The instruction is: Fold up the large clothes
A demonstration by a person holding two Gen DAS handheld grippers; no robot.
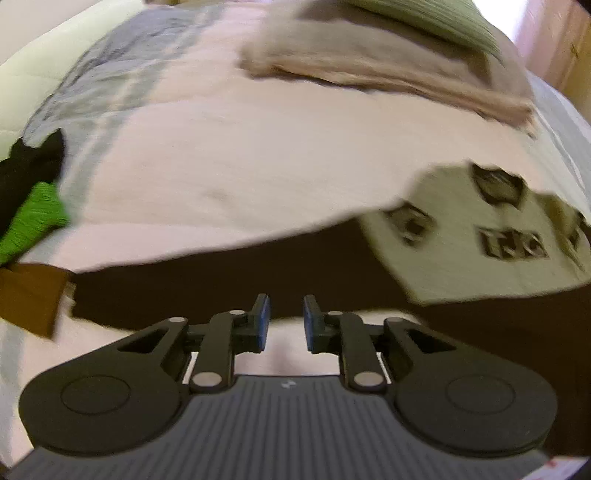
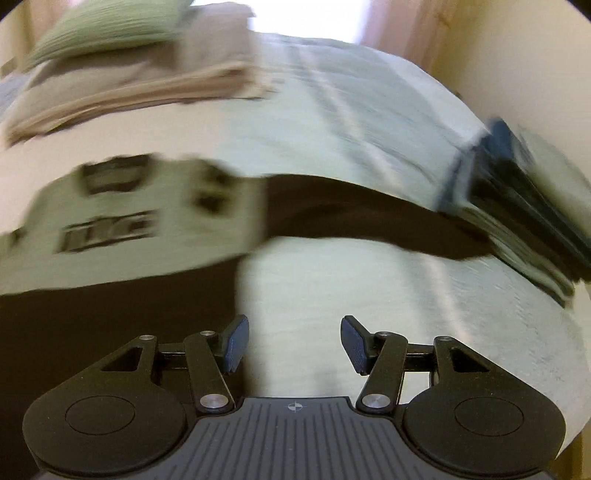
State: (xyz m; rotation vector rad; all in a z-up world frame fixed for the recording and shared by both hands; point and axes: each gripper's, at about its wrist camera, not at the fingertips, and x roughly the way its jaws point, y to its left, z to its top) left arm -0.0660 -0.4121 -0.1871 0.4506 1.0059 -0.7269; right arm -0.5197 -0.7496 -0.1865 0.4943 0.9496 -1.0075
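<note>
A dark brown garment (image 1: 221, 280) lies spread across the pale bedspread (image 1: 229, 166), with a light printed panel (image 1: 480, 236) showing dark graphics on it. In the right wrist view the same dark garment (image 2: 110, 325) and its printed panel (image 2: 122, 221) lie to the left, one dark sleeve (image 2: 369, 218) reaching right. My left gripper (image 1: 286, 323) hovers just above the garment's near edge, its jaws a little apart and empty. My right gripper (image 2: 293, 343) stands wide open over bare bedspread (image 2: 369, 295) beside the garment's right edge. Both views are motion-blurred.
A folded beige pile (image 1: 388, 62) with a green ribbed piece (image 1: 436, 18) on top sits at the far side of the bed. Green and black clothes (image 1: 33, 206) lie at the left edge. A stack of folded dark and pale clothes (image 2: 528, 221) lies at the right.
</note>
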